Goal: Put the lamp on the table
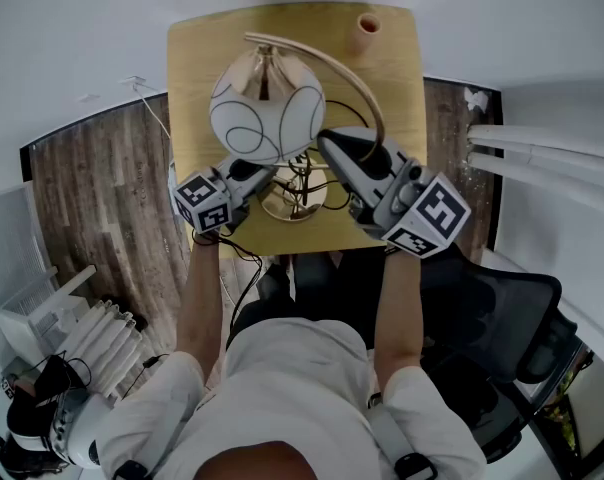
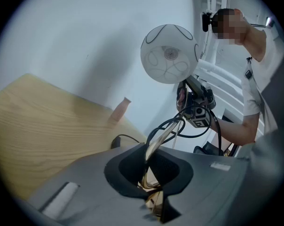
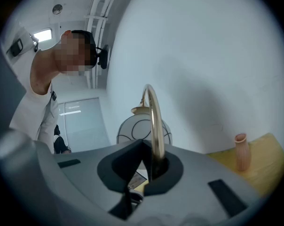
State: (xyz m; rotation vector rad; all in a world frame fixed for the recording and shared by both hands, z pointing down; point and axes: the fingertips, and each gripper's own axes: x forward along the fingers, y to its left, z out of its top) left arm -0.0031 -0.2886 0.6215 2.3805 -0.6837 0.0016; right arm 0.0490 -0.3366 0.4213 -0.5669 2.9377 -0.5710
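Head view: left tool (image 1: 266, 174), right tool (image 1: 328, 141) clamped on lamp (image 1: 267, 118) — vase (image 1: 367, 28) on table (image 1: 202, 58), contents unseen.

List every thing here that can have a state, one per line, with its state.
lamp: upright, gripped by its brass stem, base over the near edge of the table.
left tongs: shut on the lamp's stem.
right tongs: shut on the lamp's stem.
vase: upright at the table's far edge, untouched.

On the light wooden table (image 1: 197, 68), a pinkish vase (image 1: 367, 25) (upright) is set at the far right corner; the lamp (image 1: 267, 118) is seen with its base near the front edge.
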